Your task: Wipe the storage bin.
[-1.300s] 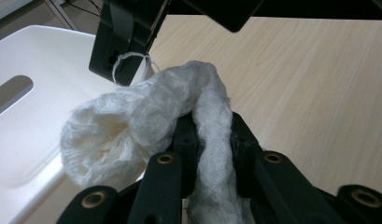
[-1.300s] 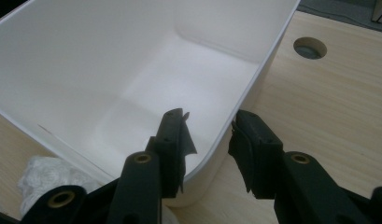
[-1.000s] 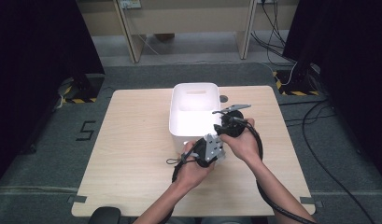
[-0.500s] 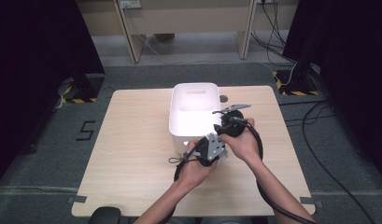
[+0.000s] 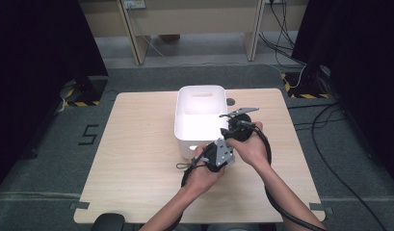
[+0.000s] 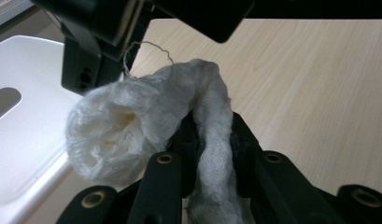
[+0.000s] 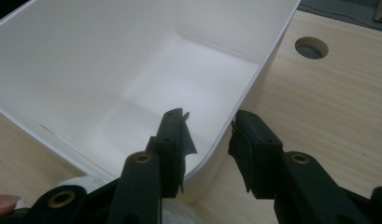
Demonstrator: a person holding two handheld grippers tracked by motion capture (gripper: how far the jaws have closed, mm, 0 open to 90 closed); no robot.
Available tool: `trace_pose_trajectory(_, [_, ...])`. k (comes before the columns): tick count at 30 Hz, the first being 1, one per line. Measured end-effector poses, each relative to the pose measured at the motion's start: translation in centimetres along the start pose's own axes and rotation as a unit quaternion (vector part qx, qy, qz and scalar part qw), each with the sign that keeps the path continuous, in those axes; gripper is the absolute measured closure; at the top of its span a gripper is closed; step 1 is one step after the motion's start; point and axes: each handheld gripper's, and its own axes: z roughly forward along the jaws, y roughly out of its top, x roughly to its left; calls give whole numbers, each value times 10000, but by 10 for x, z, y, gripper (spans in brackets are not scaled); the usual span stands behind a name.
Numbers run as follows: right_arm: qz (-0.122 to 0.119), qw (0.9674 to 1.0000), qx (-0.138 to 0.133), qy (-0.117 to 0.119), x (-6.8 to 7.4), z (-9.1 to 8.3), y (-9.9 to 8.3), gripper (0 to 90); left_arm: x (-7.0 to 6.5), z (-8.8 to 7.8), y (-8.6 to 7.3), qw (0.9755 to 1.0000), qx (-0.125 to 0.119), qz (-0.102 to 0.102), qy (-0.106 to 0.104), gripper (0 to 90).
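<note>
A soft white cloth [image 6: 146, 126], loosely woven and gauzy, is being pinched between the nearly closed black jaws of the left claw [image 6: 212, 140]; in the left gripper view one part is being squeezed into a narrow rope between the pads, while the rest is being bunched into a crumpled, hollow roll to the left of them, with a loose thread curling above it. The jaws of the right claw [image 7: 209, 135] are being held partly apart astride the rim of a white bin [image 7: 132, 65], one jaw inside and one outside its thin wall near a rounded corner; whether the pads are pressing on the wall cannot be told. The bin is being shown as a smooth, matt plastic tub with rounded corners and a slot-shaped handle hole [image 6: 4, 100] in its side.

In the high view the left claw [image 5: 217, 153] is being gripped in the left hand [image 5: 204, 168] just before the near wall of the bin [image 5: 200, 96], the forearm being brought in from the bottom edge. The right claw [image 5: 235, 126] is being held in the right hand [image 5: 250, 144] at the bin's near right corner, close beside the left one, with the cable being trailed back along the forearm.

The bin is being carried by a pale, wood-grained worktop [image 5: 137, 144] with a round hole [image 7: 311, 47] near the bin
</note>
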Motion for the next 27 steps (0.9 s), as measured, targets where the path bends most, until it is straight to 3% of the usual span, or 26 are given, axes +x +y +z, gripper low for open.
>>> trace_pose_trajectory(7, [-3, 10000, 0, 17, 0, 0, 0, 640, -3, 8, -10, 9999, 104, 113, 14, 774])
trace_pose_trajectory(17, [-12, 10000, -2, 9, 0, 0, 0, 641, -9, 26, -29, 9994, 336, 53, -107, 775])
trace_pose_trajectory(27, [-27, 10000, -34, 25, 1, 0, 0, 639, -9, 33, -35, 9989, 433, 34, -168, 774])
